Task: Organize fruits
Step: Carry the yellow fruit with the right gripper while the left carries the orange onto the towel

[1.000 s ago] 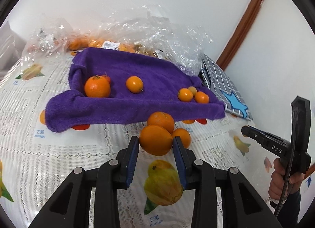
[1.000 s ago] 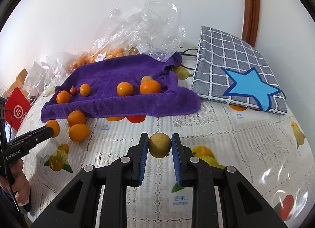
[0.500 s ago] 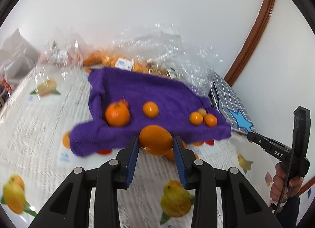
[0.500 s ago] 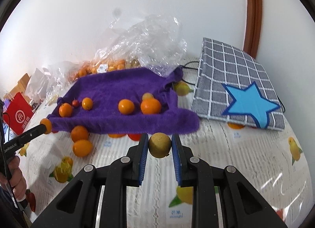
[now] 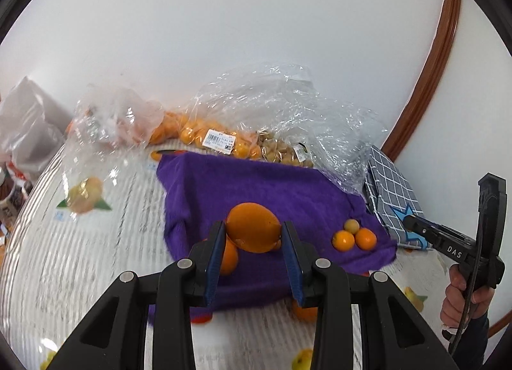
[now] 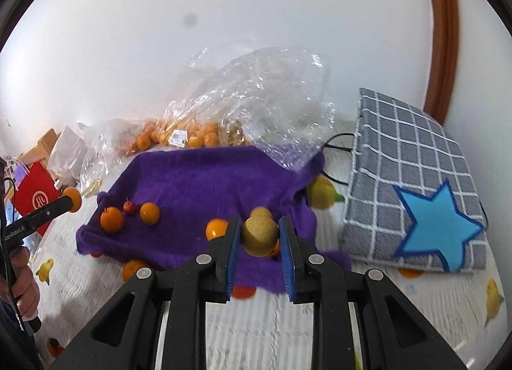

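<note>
My left gripper [image 5: 252,237] is shut on a large orange [image 5: 253,227] and holds it above the near part of the purple towel [image 5: 256,187]. Another orange [image 5: 228,256] peeks out behind its left finger. My right gripper [image 6: 259,237] is shut on a yellow-brown round fruit [image 6: 259,235] over the towel's [image 6: 204,184] front right area. On the towel lie two small oranges [image 5: 353,239] with a small yellowish fruit [image 5: 351,226], and in the right wrist view an orange [image 6: 112,219], a tiny red fruit [image 6: 129,207] and another orange [image 6: 149,212]. A loose orange [image 6: 134,269] lies on the tablecloth.
Clear plastic bags [image 5: 272,114] with several oranges and pale fruits lie behind the towel against the wall. A grey checked bag with a blue star [image 6: 419,200] lies to the right. A red paper bag [image 6: 35,194] stands at the far left. The person's hand [image 5: 464,293] grips the other handle.
Both grippers have risen and moved forward with their fruits, from over the tablecloth to over the towel. The fruits left on the tablecloth now lie below and behind the fingers.
</note>
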`<move>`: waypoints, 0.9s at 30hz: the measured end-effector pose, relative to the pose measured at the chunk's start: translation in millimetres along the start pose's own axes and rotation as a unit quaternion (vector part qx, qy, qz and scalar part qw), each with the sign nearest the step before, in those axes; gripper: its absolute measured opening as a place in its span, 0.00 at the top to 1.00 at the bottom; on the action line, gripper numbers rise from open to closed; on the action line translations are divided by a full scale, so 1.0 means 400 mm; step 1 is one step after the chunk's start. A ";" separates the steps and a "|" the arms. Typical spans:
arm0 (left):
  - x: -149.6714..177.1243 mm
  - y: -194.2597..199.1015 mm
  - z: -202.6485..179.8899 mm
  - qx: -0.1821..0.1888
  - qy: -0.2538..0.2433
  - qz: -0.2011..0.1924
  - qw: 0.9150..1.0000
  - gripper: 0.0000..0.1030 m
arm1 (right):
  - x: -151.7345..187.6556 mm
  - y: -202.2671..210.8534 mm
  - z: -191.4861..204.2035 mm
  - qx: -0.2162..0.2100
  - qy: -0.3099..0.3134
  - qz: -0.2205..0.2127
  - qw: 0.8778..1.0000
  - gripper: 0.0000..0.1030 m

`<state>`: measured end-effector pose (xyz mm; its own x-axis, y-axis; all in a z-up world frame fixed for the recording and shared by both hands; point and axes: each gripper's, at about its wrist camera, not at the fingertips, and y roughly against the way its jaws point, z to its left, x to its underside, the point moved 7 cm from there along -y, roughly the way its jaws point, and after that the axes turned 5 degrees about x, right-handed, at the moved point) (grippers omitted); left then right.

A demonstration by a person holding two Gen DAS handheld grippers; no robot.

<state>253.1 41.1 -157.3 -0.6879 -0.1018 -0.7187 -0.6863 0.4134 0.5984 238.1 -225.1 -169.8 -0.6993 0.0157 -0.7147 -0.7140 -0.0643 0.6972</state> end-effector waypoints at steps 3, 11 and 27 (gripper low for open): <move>-0.022 -0.049 0.000 0.000 0.004 0.012 1.000 0.67 | -0.025 -0.044 0.019 -0.008 0.008 0.004 1.000 0.77; -0.038 -0.193 0.032 -0.022 0.014 0.050 0.998 0.67 | -0.050 -0.197 0.094 -0.039 0.036 0.043 0.998 0.77; -0.001 -0.263 0.056 -0.012 0.018 0.074 0.997 0.67 | 0.009 -0.320 0.161 -0.053 0.069 0.085 0.993 0.77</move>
<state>330.9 18.0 -228.2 -0.7891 -0.0733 -0.6099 -0.5823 0.4052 0.7048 324.7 -152.5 -258.1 -0.7926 -0.1402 -0.5935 -0.5734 -0.1597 0.8035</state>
